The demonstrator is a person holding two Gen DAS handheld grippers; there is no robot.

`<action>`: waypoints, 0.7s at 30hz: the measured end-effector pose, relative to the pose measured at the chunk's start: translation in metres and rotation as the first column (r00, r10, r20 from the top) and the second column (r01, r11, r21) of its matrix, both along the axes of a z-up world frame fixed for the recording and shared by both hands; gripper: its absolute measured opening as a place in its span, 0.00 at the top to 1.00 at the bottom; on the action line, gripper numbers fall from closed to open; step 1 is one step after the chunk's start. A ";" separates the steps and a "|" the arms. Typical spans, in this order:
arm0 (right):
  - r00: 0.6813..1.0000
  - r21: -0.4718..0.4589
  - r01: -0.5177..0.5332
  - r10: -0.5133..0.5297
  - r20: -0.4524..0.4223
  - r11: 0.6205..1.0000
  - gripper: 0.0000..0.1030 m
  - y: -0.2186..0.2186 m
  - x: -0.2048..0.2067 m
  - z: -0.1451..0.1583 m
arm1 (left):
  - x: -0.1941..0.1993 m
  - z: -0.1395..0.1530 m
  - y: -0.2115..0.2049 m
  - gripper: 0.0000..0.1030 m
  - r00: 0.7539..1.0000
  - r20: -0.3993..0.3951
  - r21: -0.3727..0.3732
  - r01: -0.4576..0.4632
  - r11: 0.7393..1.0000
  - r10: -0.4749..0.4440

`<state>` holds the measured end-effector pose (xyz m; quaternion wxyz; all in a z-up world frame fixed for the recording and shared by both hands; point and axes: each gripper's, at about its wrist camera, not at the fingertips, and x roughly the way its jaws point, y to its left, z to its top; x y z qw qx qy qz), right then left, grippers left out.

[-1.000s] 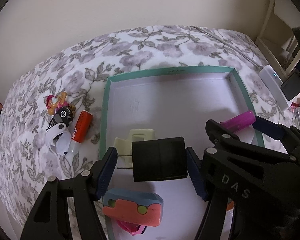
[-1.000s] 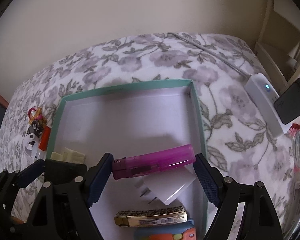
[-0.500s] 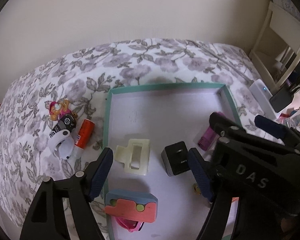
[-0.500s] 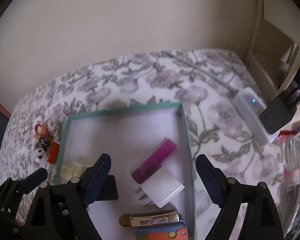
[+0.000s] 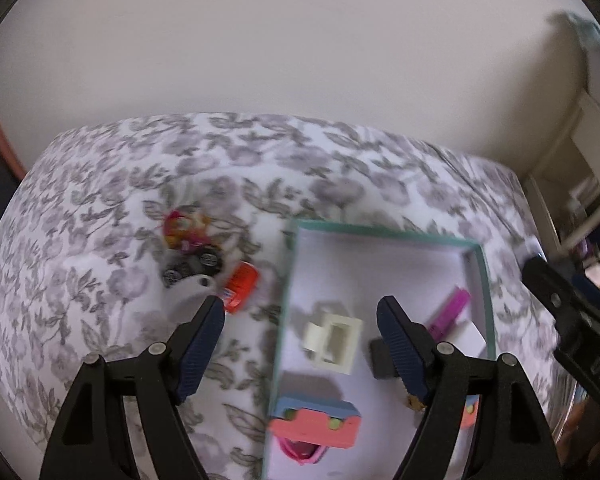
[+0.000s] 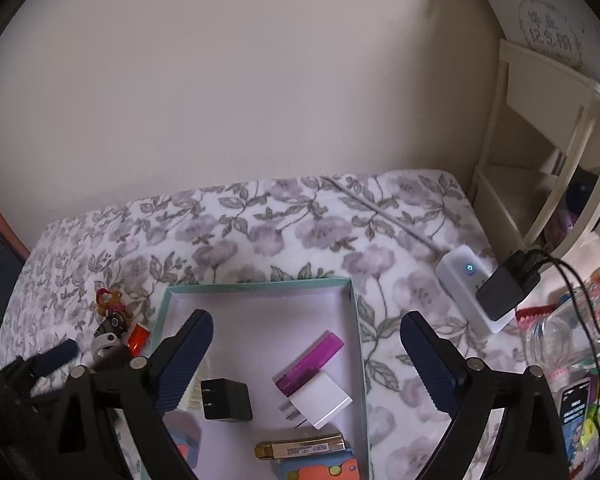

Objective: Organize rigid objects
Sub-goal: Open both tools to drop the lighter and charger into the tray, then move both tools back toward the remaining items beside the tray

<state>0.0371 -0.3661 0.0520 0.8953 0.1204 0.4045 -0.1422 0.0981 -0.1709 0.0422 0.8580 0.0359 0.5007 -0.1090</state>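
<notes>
The left gripper is standing with its jaws widening and gripping nothing; the cream clip seen between them is lying down in the tray, not in their grasp. The right gripper is likewise spreading its jaws, nearly as wide as they go, with nothing between the pads; the purple lighter and white plug seen through the gap are resting on the tray floor.

Moving outward, the teal-rimmed tray is holding the sorted things: the black plug, the lighter leaning on the white plug, a brass-coloured harmonica and a blue-and-coral block.

What is still lying loose is the small cluster on the floral bedspread, outside the tray's left edge: the orange tube, a dark key fob with a white ring-shaped piece, and a pink-and-yellow charm. This cluster is sitting just beyond the left gripper's left finger, touching or nearly touching one another; blur makes that hard to tell. The orange tube is lying closest to the tray, its long axis slanting up to the right and roughly towards the tray's far-left corner.

The left hand is clearly the nearer one; the right is hanging over the tray's right half, well apart from the cluster. The next reach likely calls for the left jaws swinging leftward and straddling the tube across its short width.
</notes>
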 end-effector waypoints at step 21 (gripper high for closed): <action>0.989 -0.060 -0.145 0.145 -0.007 0.988 0.00 0.064 0.022 -0.015 | 0.034 0.001 0.119 0.07 0.943 0.002 -0.019 -0.333 0.943 0.333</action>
